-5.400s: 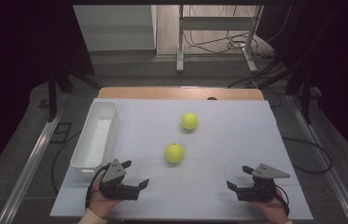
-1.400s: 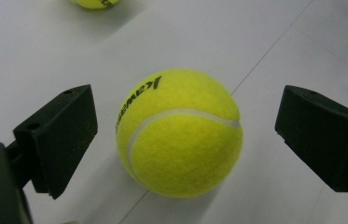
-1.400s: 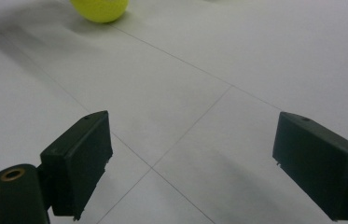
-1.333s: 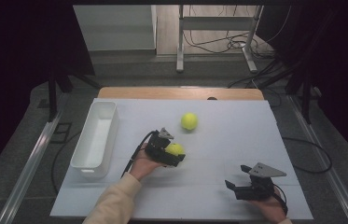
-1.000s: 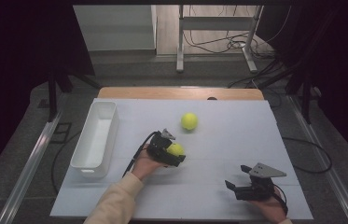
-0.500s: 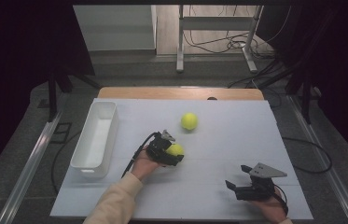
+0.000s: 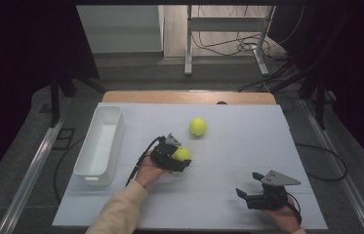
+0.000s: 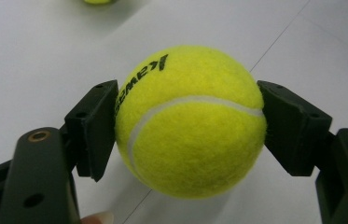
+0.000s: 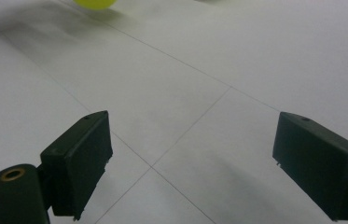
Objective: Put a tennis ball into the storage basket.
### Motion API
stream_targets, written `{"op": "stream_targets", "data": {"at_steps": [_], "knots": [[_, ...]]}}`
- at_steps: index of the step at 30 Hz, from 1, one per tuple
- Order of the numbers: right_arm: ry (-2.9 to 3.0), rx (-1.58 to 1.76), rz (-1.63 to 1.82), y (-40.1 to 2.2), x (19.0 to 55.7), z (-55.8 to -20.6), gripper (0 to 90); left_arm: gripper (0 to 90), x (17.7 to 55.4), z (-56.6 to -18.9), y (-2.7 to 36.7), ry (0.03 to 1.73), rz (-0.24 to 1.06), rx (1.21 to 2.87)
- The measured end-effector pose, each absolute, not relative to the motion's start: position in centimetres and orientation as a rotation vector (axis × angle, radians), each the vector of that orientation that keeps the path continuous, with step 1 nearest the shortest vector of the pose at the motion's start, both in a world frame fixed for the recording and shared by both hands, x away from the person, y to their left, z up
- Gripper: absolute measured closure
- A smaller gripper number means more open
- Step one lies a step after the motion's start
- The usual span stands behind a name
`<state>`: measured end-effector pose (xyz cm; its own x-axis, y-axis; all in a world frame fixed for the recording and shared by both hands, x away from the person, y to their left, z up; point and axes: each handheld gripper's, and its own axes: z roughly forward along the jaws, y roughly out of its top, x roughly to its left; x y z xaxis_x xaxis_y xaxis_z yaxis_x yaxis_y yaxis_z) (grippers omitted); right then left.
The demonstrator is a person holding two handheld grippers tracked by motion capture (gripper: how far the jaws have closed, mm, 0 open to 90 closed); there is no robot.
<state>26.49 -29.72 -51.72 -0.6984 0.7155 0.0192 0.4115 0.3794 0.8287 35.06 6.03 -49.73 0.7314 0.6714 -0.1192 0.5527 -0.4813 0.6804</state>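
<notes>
The left gripper [image 7: 178, 158] clamps one tennis ball [image 8: 190, 120] mid-counter, the right gripper [image 7: 246, 195] waits open near the front edge; next probably carrying it to the white bin [image 7: 102, 141].

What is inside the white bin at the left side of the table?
The white bin looks empty: its pale floor is bare in the high view. Its near wall hides a small strip of the floor just behind it.
</notes>
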Motion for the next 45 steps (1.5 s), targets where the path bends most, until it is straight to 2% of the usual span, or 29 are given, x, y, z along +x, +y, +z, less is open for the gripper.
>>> {"op": "stream_targets", "data": {"at_steps": [45], "knots": [[2.276,0.978,1.242,-29.8,26.3,-51.4,12.1,26.0,32.9,-44.4,8.5,0.849,0.305,2.050]]}}
